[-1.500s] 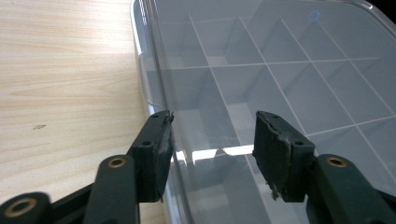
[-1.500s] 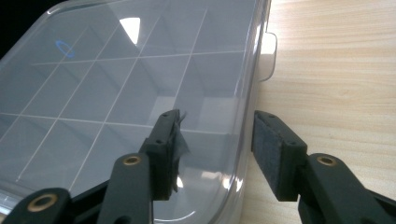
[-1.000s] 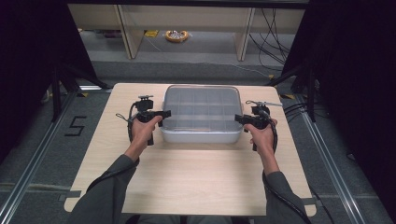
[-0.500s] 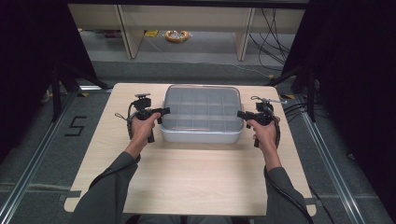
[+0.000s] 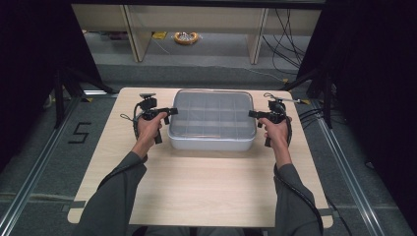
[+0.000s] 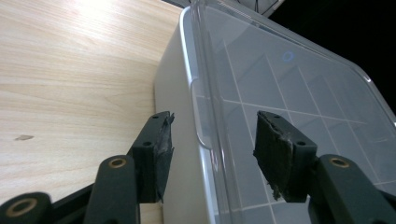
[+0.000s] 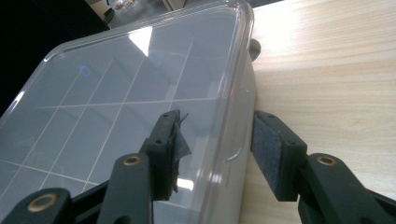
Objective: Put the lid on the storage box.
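While both grippers' fingers [image 6: 156, 154] stand spread and unclenched, each pair straddles a lid edge of the box [image 5: 211, 120].

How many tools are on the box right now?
2. The left tool straddles the lid edge at the box's left end; the right tool straddles it at the right end. Both are open.

Light wooden table [image 5: 196, 187] with one lidded compartment box [image 5: 212, 120] (clear lid) on it

Object on far floor [image 5: 185, 37] too small to identify.
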Demonstrator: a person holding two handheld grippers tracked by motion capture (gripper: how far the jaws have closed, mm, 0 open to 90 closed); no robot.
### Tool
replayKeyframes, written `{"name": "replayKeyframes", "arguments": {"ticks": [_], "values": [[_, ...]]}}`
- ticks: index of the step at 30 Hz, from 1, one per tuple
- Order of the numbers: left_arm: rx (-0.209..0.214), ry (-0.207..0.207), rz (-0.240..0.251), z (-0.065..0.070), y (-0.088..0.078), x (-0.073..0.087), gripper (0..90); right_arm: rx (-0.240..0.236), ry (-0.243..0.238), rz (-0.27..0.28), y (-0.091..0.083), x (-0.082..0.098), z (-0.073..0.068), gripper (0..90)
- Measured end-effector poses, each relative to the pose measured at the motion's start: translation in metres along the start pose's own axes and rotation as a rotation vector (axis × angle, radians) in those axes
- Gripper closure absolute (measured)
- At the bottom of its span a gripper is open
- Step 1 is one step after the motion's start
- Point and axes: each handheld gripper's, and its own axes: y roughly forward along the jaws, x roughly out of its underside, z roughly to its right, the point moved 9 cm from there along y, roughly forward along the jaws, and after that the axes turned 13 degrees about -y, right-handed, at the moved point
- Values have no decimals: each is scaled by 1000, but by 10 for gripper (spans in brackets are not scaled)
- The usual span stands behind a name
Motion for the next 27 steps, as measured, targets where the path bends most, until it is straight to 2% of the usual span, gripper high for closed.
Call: {"name": "replayKeyframes", "arguments": {"ticks": [1, 2, 3, 4, 6, 7, 8, 9, 10, 11, 12, 14, 16, 17, 18, 19, 20, 21, 23, 24, 25, 26, 27], "values": [[4, -2, -1, 1, 2, 0, 462, 12, -82, 24, 3, -3, 6, 540], [3, 4, -2, 1, 3, -1, 466, 32, -138, 40, 6, -5, 12, 540], [1, 14, -2, 2, 5, -2, 471, 33, -124, 32, 6, -4, 11, 540], [4, 9, 1, 3, 7, -2, 478, 12, -81, 18, 6, -3, 7, 542], [-6, 14, 4, 4, 9, -3, 485, 25, -88, 28, 7, -5, 8, 546], [-15, 25, 0, 3, 9, -3, 489, 24, -124, 29, 7, -5, 10, 550], [-21, 20, 0, 3, 10, -3, 490, 7, -89, 21, 6, -4, 6, 553], [-27, 18, 1, 3, 9, -3, 495, -16, -6, 3, 6, -3, -2, 549], [-30, 19, 1, 3, 8, -3, 508, -33, 33, -6, 5, -2, -6, 544], [-27, 9, 6, 3, 8, -3, 518, -6, -75, 33, 9, -4, 3, 544], [-31, 3, 4, 1, 7, -3, 537, -3, -54, 32, 9, -4, 1, 544], [-32, 11, 6, 1, 6, -3, 574, 6, -75, 34, 8, -5, 2, 545], [-47, 22, 12, 3, 4, -3, 574, 4, -34, 16, 6, -3, -2, 544], [-51, 18, 14, 4, 3, -3, 575, 13, -79, 24, 5, -5, -1, 545], [-52, 12, 21, 6, 1, -5, 581, 12, -86, 29, 4, -6, -1, 548], [-54, 8, 27, 6, 0, -6, 592, 16, -120, 30, 3, -7, 1, 557], [-54, 8, 27, 8, -2, -6, 595, 19, -126, 37, 2, -9, 0, 563], [-55, 3, 27, 9, -3, -7, 599, 9, -107, 37, -1, -11, -3, 571], [-54, -1, 32, 11, -7, -9, 606, 14, -103, 46, -4, -15, -7, 580], [-51, -1, 36, 12, -9, -10, 606, 1, 3, 8, -9, -13, -18, 587], [-52, 1, 35, 13, -10, -11, 606, -3, -25, 22, -10, -15, -17, 594], [-51, -2, 33, 14, -12, -11, 606, 14, -87, 45, -9, -18, -12, 601], [-55, -6, 31, 14, -14, -12, 606, 20, -93, 55, -11, -20, -12, 607]]}}
